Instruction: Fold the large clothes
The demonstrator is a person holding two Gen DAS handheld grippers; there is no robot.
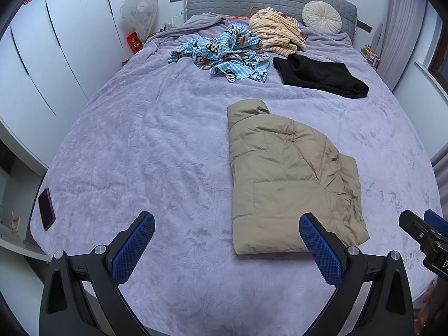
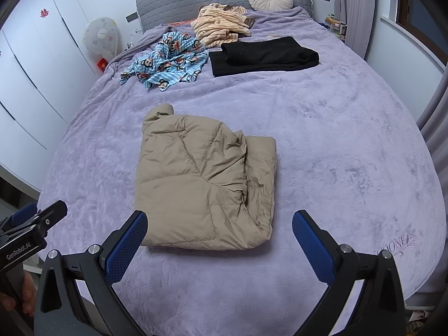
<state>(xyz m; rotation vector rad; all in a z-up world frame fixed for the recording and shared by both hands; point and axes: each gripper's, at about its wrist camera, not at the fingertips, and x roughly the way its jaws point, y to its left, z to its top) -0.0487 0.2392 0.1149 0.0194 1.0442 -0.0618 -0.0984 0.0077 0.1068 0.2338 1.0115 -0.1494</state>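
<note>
A tan puffer jacket (image 1: 288, 176) lies folded into a rough rectangle on the purple bedspread (image 1: 156, 145), collar toward the headboard; it also shows in the right wrist view (image 2: 201, 184). My left gripper (image 1: 226, 221) is open and empty, hovering above the near edge of the bed, left of the jacket's near hem. My right gripper (image 2: 219, 219) is open and empty, held just before the jacket's near edge. Each gripper appears at the edge of the other's view.
A folded black garment (image 1: 322, 75), a crumpled blue cartoon-print garment (image 1: 224, 53) and a striped cream garment (image 1: 277, 33) lie near the headboard. A round cushion (image 1: 322, 16) leans there. A phone (image 1: 46, 208) lies at the bed's left edge. White wardrobes (image 1: 42, 56) stand at left.
</note>
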